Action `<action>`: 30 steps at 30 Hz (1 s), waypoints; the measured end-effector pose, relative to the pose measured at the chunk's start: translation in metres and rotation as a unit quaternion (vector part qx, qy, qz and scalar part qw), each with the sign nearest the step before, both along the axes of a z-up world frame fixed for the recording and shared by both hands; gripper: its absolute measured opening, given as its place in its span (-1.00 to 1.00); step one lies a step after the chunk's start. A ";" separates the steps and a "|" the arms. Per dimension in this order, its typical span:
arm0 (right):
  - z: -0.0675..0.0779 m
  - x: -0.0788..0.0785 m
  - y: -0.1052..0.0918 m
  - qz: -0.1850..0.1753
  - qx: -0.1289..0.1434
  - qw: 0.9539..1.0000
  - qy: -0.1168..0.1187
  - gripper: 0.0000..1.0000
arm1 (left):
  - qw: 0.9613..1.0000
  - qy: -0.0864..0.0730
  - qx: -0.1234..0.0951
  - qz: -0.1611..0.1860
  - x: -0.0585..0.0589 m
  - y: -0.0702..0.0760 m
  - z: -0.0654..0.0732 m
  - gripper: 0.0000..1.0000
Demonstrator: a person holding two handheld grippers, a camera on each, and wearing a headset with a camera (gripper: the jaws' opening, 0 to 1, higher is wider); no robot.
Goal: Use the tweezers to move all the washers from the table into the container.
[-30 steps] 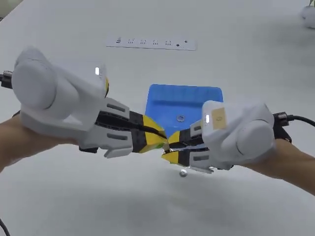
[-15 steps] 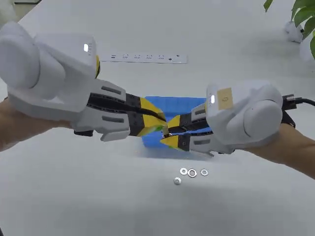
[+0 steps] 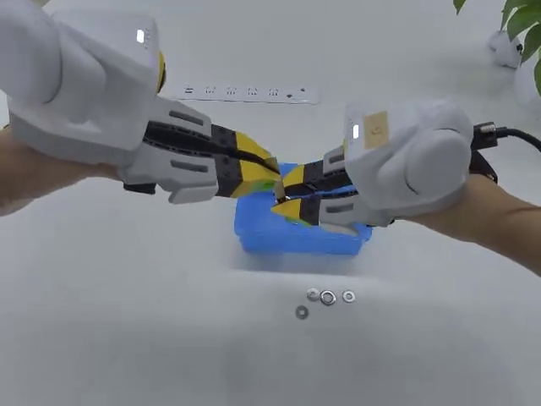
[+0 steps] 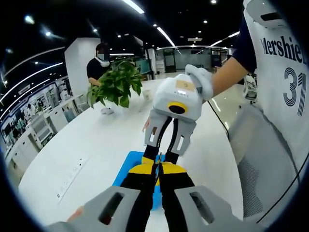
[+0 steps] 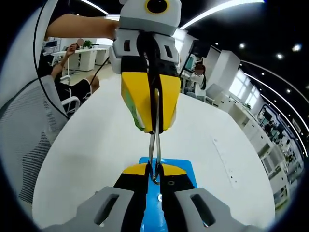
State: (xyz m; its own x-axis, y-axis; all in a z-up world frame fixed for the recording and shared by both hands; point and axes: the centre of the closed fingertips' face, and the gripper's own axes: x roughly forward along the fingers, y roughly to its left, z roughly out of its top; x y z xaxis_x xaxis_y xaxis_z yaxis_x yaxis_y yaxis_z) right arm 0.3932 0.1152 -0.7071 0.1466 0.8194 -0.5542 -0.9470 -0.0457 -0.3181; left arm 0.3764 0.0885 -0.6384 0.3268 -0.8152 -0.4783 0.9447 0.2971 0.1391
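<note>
Several small metal washers (image 3: 328,297) lie on the white table just in front of the blue container (image 3: 296,235). Above the container my left gripper (image 3: 272,173) and right gripper (image 3: 283,196) meet tip to tip. Thin metal tweezers (image 5: 154,140) run between the two sets of jaws, and both grippers are shut on them. In the left gripper view my own jaws (image 4: 157,169) face the right gripper (image 4: 176,101) over the container (image 4: 126,166). In the right gripper view my jaws (image 5: 154,171) pinch the tweezers' lower end under the left gripper (image 5: 148,96).
A white power strip (image 3: 241,91) lies on the table behind the container. A potted plant (image 3: 516,25) stands at the far right corner. Other people (image 4: 101,60) work at benches in the background. Open white table surrounds the washers.
The head camera has shifted. The grippers, still tip to tip on the tweezers, have lifted from the table's front to above the container, uncovering the washers in front of it.
</note>
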 end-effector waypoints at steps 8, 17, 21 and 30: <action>-0.026 0.024 0.002 -0.010 -0.013 1.000 0.025 -0.80 | 1.000 0.026 -0.003 0.002 0.026 0.003 -0.025 -0.87; -0.060 0.035 0.009 -0.012 -0.027 0.998 0.057 -0.80 | 0.998 0.056 0.007 -0.005 0.043 0.009 -0.059 -0.87; -0.069 0.036 0.010 -0.011 -0.033 0.997 0.065 -0.80 | 0.998 0.065 0.005 -0.002 0.045 0.012 -0.068 -0.87; -0.081 0.033 0.009 -0.006 -0.047 0.996 0.078 -0.80 | 0.997 0.081 0.006 -0.003 0.045 0.013 -0.081 -0.87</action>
State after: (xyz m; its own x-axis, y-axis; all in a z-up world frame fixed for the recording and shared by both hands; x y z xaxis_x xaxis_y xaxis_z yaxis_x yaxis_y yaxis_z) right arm 0.4260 0.1239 -0.7883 0.0625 0.7609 -0.6459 -0.9851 -0.0570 -0.1624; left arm 0.4212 0.1015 -0.7190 0.2398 -0.8104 -0.5346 0.9568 0.2905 -0.0113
